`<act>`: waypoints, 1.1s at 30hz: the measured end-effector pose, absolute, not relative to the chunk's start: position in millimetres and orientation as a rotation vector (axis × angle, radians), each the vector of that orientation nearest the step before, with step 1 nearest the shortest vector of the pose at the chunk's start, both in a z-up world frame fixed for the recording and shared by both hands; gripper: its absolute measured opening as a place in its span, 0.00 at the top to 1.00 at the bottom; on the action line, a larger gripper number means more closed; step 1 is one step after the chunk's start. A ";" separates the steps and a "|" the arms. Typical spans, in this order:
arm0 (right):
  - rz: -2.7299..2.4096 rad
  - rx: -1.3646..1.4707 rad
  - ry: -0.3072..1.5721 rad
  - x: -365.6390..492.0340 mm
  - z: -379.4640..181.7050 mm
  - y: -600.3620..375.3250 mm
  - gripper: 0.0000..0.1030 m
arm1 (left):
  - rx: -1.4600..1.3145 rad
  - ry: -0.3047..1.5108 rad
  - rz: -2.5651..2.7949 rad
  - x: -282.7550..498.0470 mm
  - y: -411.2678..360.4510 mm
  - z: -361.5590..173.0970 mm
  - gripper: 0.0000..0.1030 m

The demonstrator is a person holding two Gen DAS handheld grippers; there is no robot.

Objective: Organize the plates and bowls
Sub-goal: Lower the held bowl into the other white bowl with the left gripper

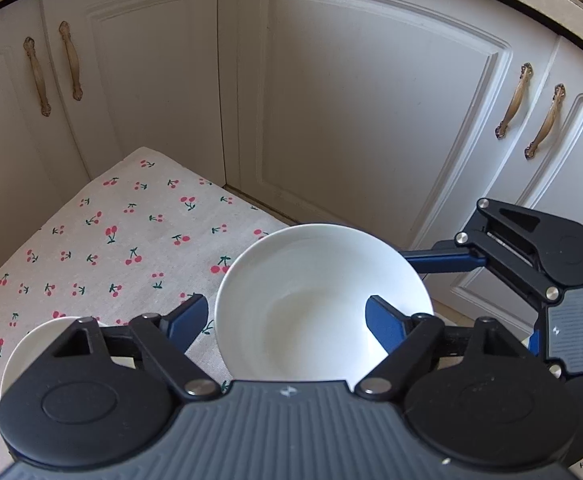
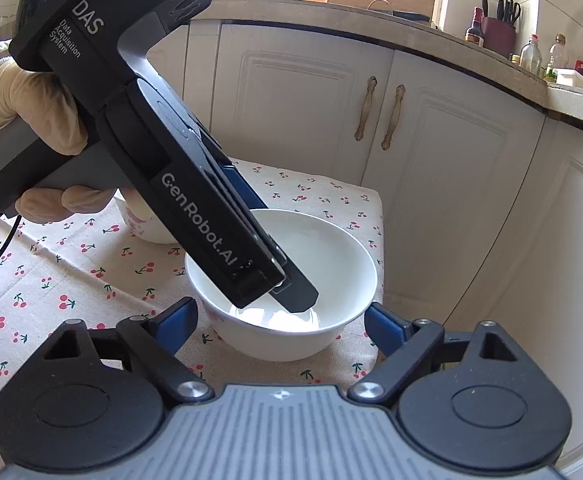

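Observation:
A white bowl (image 1: 315, 304) stands on the cherry-print cloth (image 1: 103, 248) near the table's right edge. My left gripper (image 1: 285, 316) is open, one finger outside the bowl's left wall, the other inside it. In the right wrist view the same bowl (image 2: 331, 264) sits between the open fingers of my right gripper (image 2: 279, 320), and the left gripper (image 2: 279, 280) reaches down into it. A second white bowl (image 1: 23, 352) shows at lower left, partly hidden; it also shows behind the left gripper in the right wrist view (image 2: 147, 228).
White cabinet doors (image 1: 355, 120) with brass handles (image 1: 513, 100) stand close behind the table. The cloth-covered table ends just right of the bowl (image 2: 377, 216). A counter (image 2: 491, 60) with bottles runs above the cabinets.

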State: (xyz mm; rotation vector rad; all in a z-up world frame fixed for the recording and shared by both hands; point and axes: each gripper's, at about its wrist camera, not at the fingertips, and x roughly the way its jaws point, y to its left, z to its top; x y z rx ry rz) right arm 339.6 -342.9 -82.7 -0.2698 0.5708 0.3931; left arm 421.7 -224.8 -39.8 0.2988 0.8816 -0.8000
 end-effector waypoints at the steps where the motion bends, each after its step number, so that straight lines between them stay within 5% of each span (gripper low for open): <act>1: 0.391 -0.271 0.570 340.0 -82.9 -342.5 0.11 | 0.300 0.881 -0.802 421.8 -225.0 -39.9 0.18; 33: 0.395 -0.253 0.594 339.0 -77.7 -340.5 0.11 | 0.287 0.894 -0.837 418.3 -227.8 -36.3 0.21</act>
